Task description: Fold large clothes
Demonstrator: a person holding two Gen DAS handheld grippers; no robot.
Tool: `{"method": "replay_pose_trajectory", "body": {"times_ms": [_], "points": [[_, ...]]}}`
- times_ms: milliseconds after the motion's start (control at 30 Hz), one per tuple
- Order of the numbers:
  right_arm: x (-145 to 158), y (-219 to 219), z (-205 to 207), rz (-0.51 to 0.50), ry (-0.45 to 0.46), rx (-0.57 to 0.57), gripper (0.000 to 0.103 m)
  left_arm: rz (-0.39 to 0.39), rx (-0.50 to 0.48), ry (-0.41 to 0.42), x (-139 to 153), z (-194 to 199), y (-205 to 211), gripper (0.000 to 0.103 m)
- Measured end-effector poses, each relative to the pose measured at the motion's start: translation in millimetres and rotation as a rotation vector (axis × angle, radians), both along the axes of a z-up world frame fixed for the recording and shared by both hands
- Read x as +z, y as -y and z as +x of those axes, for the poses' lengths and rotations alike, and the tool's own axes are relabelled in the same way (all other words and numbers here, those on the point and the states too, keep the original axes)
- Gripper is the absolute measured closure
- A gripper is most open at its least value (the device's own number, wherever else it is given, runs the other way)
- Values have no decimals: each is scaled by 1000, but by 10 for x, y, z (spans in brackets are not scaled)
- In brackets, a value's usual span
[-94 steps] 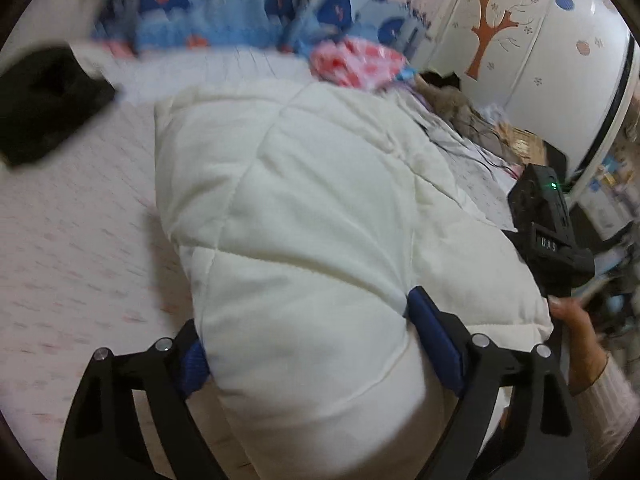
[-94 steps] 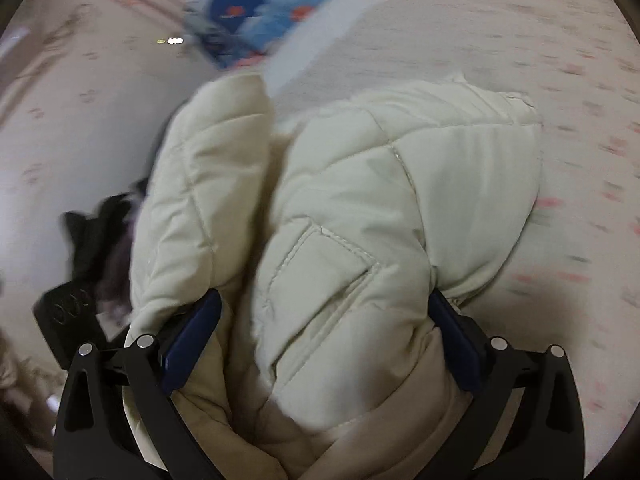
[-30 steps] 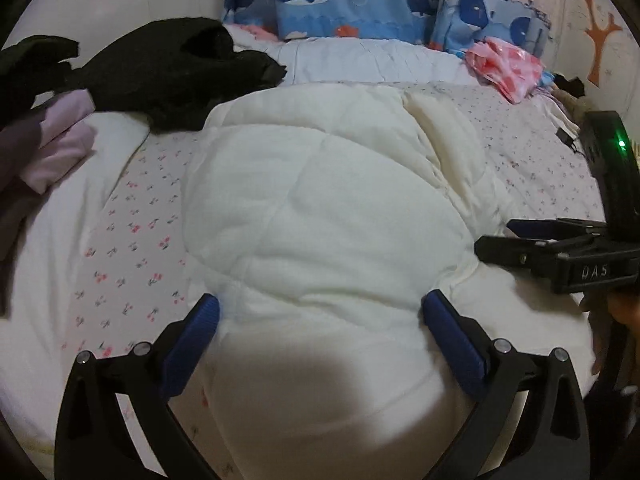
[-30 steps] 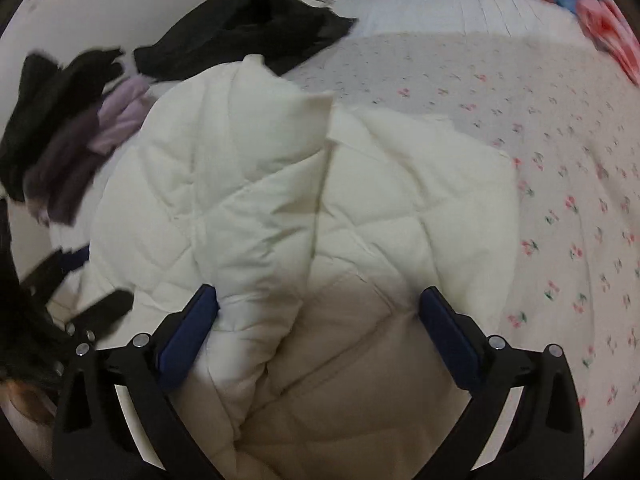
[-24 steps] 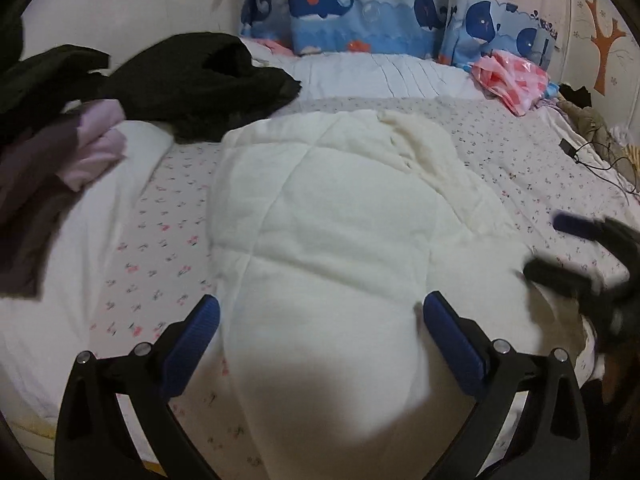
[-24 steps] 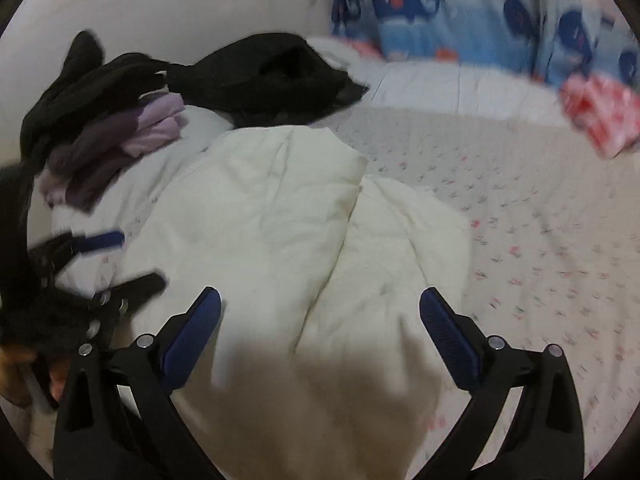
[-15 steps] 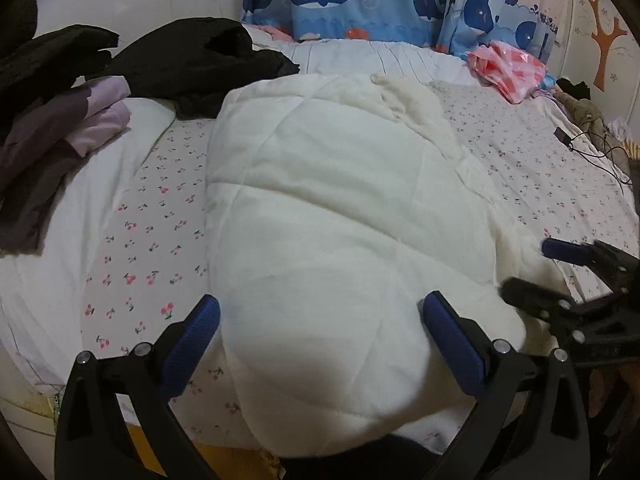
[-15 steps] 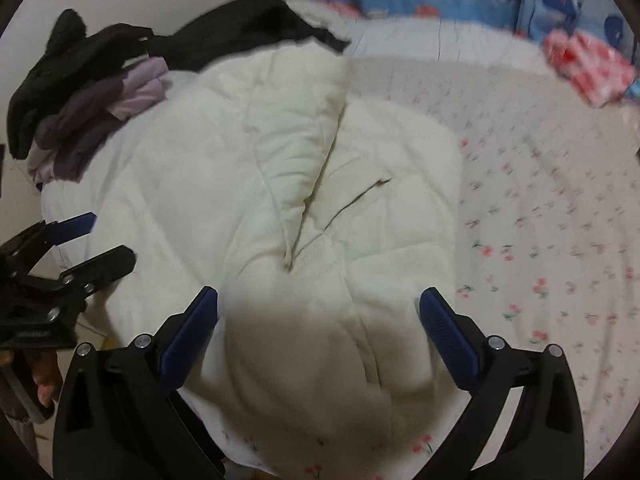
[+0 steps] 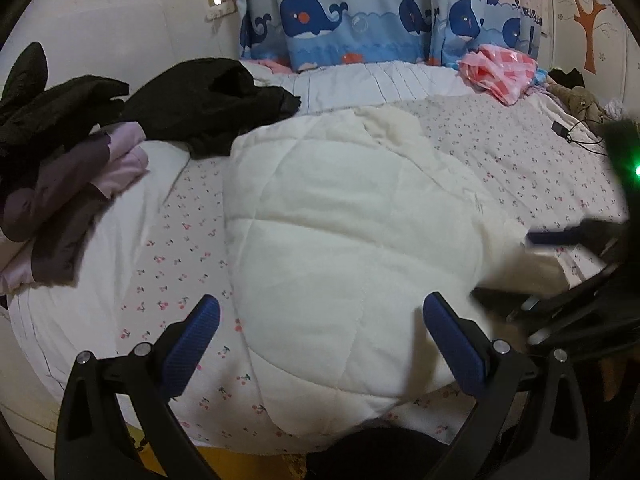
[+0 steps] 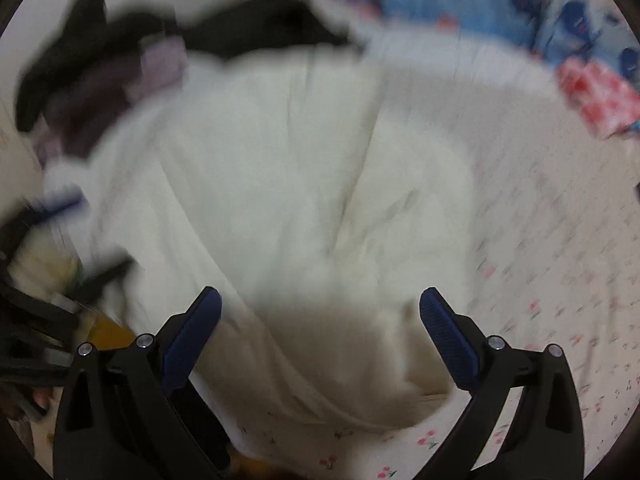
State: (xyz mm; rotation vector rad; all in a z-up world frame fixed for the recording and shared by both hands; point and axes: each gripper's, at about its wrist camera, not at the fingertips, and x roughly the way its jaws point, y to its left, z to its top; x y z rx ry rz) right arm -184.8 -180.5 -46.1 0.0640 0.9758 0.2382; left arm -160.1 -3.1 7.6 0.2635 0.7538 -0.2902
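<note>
folded cream coat (image 9: 340, 232) on bed (image 9: 520, 152) (quilted) — both grippers open

I can't read any text, label, brand or number in either view. The blue whale-print curtain (image 9: 360, 28) carries pictures only, no lettering. The right wrist view is too motion-blurred for me to make out anything.

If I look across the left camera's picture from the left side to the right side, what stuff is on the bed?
Purple and dark clothes pile → black garment → white puffy coat → pink checked bag → right gripper at the right edge.
</note>
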Motion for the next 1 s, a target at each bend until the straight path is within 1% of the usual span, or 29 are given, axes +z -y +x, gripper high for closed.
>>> {"method": "replay_pose_trajectory", "body": {"times_ms": [33, 100, 200, 267, 300, 367, 433, 500, 533, 567, 600, 633, 700, 800, 833, 867, 900, 933, 967, 1000], "points": [[83, 55, 6, 36, 31, -13, 7, 1, 0, 9, 16, 8, -9, 5], [339, 143, 91, 61, 119, -39, 7, -3, 12, 32, 58, 62, -37, 5], [627, 168, 437, 40, 187, -63, 7, -17, 29, 46, 117, 258, -43, 5], [742, 171, 710, 22, 226, -77, 7, -26, 40, 57, 137, 368, -32, 5], [751, 179, 831, 14, 233, -86, 7, -31, 44, 62, 137, 407, -24, 5], [672, 211, 1154, 19, 220, -111, 7, -34, 53, 58, 103, 539, -6, 5], [483, 237, 1471, 19, 180, -141, 7, -40, 60, 48, 57, 660, 16, 5], [135, 243, 1750, -4, 89, -160, 7, -35, 66, 39, -1, 770, 52, 5], [-155, 209, 1916, 9, -12, -132, 7, -34, 60, 7, -92, 877, 83, 5], [-300, 217, 1985, 29, -55, -118, 7, -38, 55, -20, -157, 937, 98, 5], [-341, 242, 2009, 49, -63, -116, 7, -51, 51, -57, -234, 1003, 110, 5], [-299, 273, 2015, 49, -73, -118, 7, -74, 56, -88, -288, 1055, 98, 5], [-163, 279, 1938, 25, -53, -128, 7, -77, 56, -80, -272, 1032, 86, 5], [227, 200, 1505, 14, 58, -97, 7, -70, 58, -64, -242, 934, 56, 5], [372, 158, 1214, 11, 119, -74, 7, -75, 58, -69, -238, 902, 35, 5], [396, 154, 1069, 10, 140, -67, 7, -78, 57, -72, -235, 876, 22, 5], [381, 117, 907, 1, 147, -59, 7, -78, 58, -71, -234, 831, 12, 5], [235, 49, 772, -42, 109, -42, 7, -76, 62, -69, -241, 785, 13, 5], [64, 17, 735, -82, 63, -33, 7, -69, 74, -73, -264, 752, 16, 7], [-110, 29, 711, -62, 29, -11, 7, -64, 75, -89, -284, 759, 22, 7]]}}
